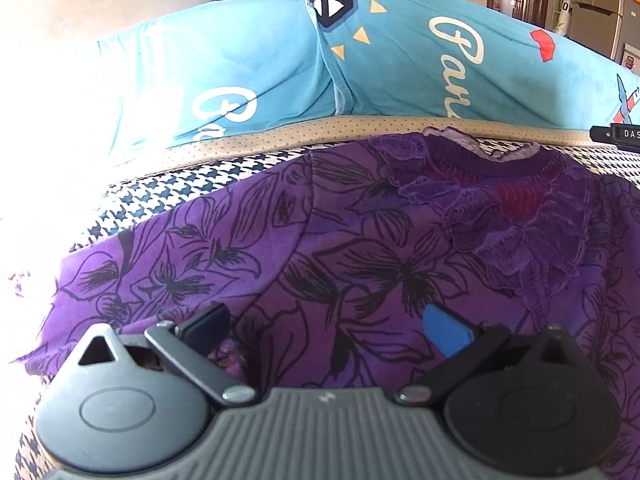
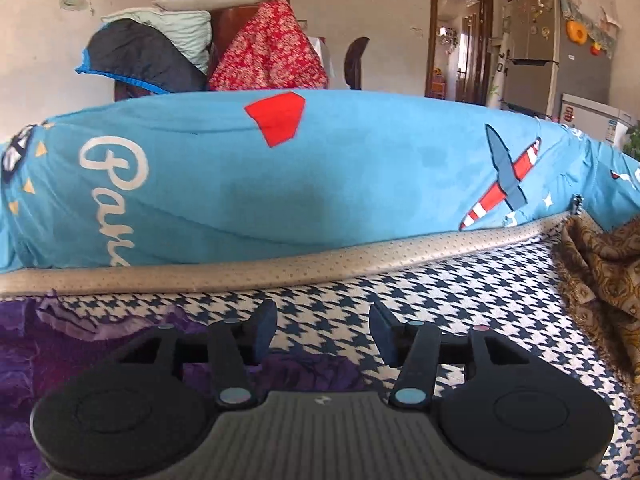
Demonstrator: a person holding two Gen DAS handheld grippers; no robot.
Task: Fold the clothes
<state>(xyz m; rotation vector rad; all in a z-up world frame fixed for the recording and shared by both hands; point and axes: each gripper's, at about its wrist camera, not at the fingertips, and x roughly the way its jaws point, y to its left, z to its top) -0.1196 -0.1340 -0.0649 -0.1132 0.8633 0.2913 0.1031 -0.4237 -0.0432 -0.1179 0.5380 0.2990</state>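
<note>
A purple top (image 1: pixel 340 248) with black flower outlines lies flat on the houndstooth sofa seat (image 1: pixel 168 188), its ribbed collar (image 1: pixel 500 166) toward the backrest. My left gripper (image 1: pixel 326 330) hovers just above the cloth with its jaws wide apart and nothing between them. In the right wrist view the same purple top (image 2: pixel 80 360) shows at the lower left, rumpled. My right gripper (image 2: pixel 324 334) stands open over the houndstooth seat (image 2: pixel 480 300) at the top's right edge, its pads off the cloth.
A blue cushion (image 2: pixel 320 184) with white lettering and a plane print runs along the sofa back. A brown patterned cloth (image 2: pixel 600 280) lies at the seat's right end. Bedding is piled behind the sofa (image 2: pixel 200 52); a fridge (image 2: pixel 560 40) and doorway stand at the right.
</note>
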